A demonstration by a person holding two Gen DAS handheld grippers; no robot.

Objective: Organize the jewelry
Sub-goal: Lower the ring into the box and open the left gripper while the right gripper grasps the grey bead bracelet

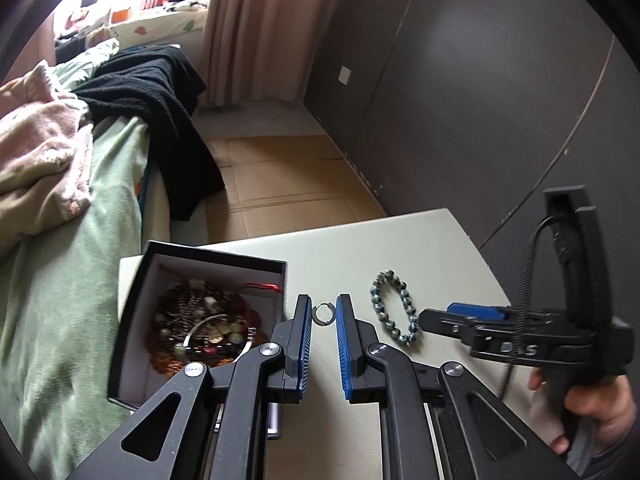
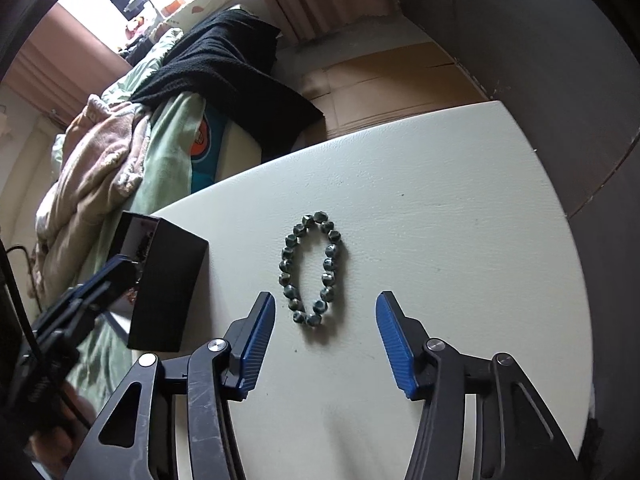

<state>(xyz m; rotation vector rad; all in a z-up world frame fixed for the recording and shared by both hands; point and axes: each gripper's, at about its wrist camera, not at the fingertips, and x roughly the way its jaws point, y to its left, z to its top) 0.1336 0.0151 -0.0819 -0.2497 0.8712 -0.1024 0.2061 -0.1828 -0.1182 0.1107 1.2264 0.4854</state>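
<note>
The grey-green beaded bracelet (image 2: 311, 269) lies just ahead of the unclenched right gripper (image 2: 325, 312), long axis pointing away; the left gripper (image 1: 324, 314) grasps a small silver ring (image 1: 322, 315).

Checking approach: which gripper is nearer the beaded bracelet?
Right. The right gripper straddles the beaded bracelet's near end; the left gripper sits beside it, holding a small ring.

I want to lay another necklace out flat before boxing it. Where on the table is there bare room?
The widest bare patch lies beyond and to the right of the beaded bracelet, out to the table's far rounded edge. The strip between bracelet and black jewelry box is narrow, with the left gripper and a small ring there.
</note>
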